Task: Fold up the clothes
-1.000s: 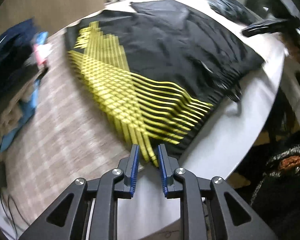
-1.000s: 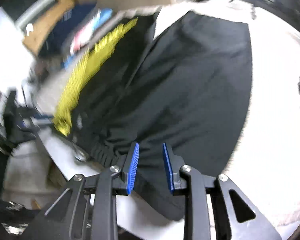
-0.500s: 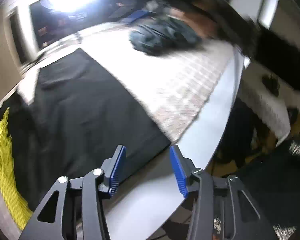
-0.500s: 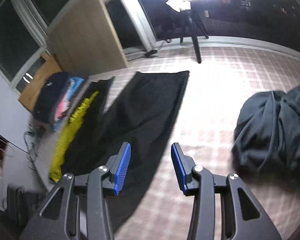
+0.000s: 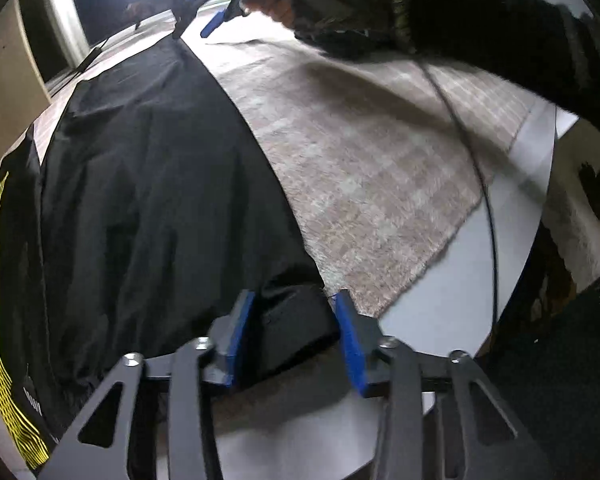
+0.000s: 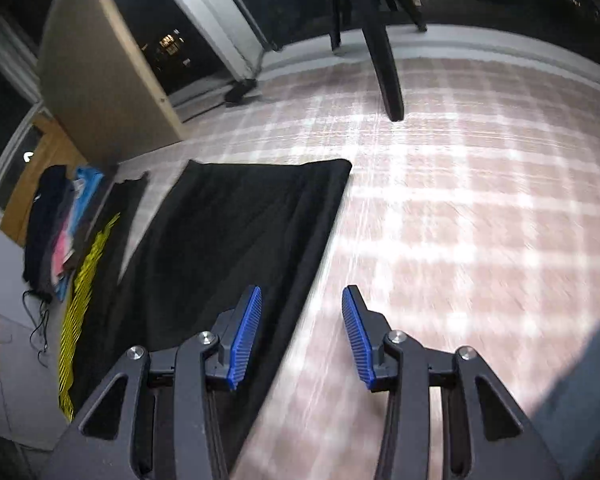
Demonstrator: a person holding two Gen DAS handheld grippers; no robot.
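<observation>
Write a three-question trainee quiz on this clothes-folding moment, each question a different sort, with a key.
1. True or false: the left gripper is shut on the black garment.
2. Which lies under the garment: A) checked cloth, B) bare wood, C) a tray?
3. Fill in: the stripes on the garment are ____.

Key: 1. False; open, a garment corner lies between its fingers. 2. A. 3. Yellow.

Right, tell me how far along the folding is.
Done: the black garment lies spread flat on the checked cloth, one panel already over the yellow-print side.

In hand: the left gripper, open, straddles the near corner; the right gripper, open, hovers at the long edge.

Left: gripping and folding over.
</observation>
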